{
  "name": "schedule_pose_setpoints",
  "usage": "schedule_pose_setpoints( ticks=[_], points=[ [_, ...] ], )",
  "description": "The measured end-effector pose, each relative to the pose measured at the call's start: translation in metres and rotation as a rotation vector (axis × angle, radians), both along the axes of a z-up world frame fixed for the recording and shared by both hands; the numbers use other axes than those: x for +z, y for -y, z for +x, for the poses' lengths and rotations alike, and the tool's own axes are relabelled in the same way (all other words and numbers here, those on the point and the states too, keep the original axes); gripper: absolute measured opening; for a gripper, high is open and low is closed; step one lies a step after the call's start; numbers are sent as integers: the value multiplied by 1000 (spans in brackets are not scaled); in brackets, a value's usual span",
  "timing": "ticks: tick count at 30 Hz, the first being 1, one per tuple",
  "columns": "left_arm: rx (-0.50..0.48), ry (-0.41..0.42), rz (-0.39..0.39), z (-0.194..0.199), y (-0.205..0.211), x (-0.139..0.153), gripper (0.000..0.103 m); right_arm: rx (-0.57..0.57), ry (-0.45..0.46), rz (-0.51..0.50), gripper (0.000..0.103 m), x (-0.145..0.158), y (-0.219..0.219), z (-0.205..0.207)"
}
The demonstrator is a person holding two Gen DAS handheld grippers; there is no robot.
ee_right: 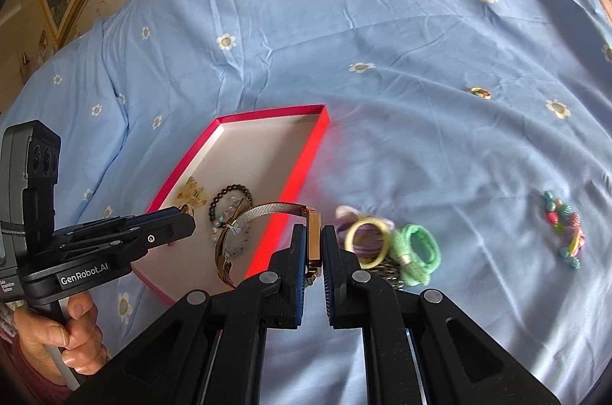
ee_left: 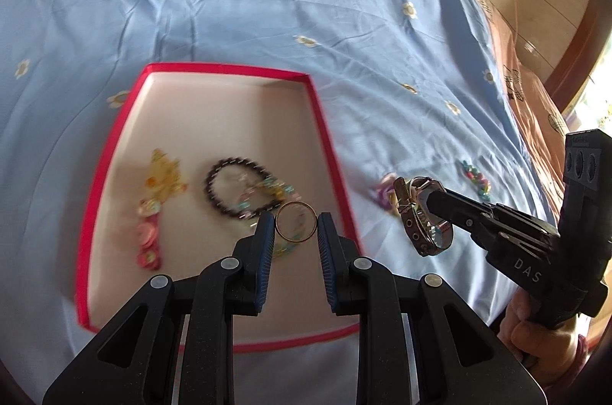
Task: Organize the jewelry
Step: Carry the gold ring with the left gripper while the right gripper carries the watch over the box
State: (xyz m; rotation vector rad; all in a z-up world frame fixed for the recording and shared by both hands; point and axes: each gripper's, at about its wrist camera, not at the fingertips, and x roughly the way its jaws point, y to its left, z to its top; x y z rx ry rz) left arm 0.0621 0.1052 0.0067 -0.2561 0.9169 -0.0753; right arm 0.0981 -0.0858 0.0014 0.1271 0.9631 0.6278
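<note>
Two padded fingers of the left gripper [ee_left: 296, 228] clamp a thin gold ring [ee_left: 296, 222] by its sides, holding it over the near right part of a red-rimmed tray [ee_left: 329, 152] lying on a blue flowered bedsheet [ee_left: 267, 3]. Inside the tray lie a dark beaded bracelet [ee_left: 229, 187], a yellow hair clip [ee_left: 164, 175] and a string of pink flower pieces [ee_left: 147, 236] (all a little blurred). To the right, off the tray, the right gripper [ee_left: 430, 202] holds a wristwatch [ee_left: 420, 217] above the sheet. From the right wrist view, the right gripper [ee_right: 314, 244] is closed on the wristwatch [ee_right: 314, 240] by its case, its mesh strap looping left over the tray's [ee_right: 306, 152] right rim. Just right lie green hair ties [ee_right: 419, 248] and a yellow bangle [ee_right: 367, 242]; a colourful bead bracelet [ee_right: 566, 233] sits well apart.
</note>
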Motion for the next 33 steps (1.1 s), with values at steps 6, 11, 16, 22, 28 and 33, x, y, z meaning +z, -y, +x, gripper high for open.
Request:
schedule_pose_setpoints(
  ticks=[6, 11, 16, 22, 28, 33],
  points=[
    [44, -17, 1, -12, -19, -8, 21, 71, -2, -5, 8, -1, -28, -8],
    [71, -32, -2, -16, -32, -16, 21, 126, -2, -13, 8, -2, -52, -12],
    [87, -43, -5, -17, -40, -22, 21, 162, -7, -31, 8, -8, -70, -13],
    [95, -51, -14, -17, -47, -29, 21, 183, -18, -63, 8, -18, -83, -9],
    [83, -71, -6, -11, -49, -38, 21, 195, -18, -99, 8, -27, -93, -5],
    [75, -104, 12, -5, -50, -49, 21, 209, -5, -152, 8, -34, -103, -2]
  ],
)
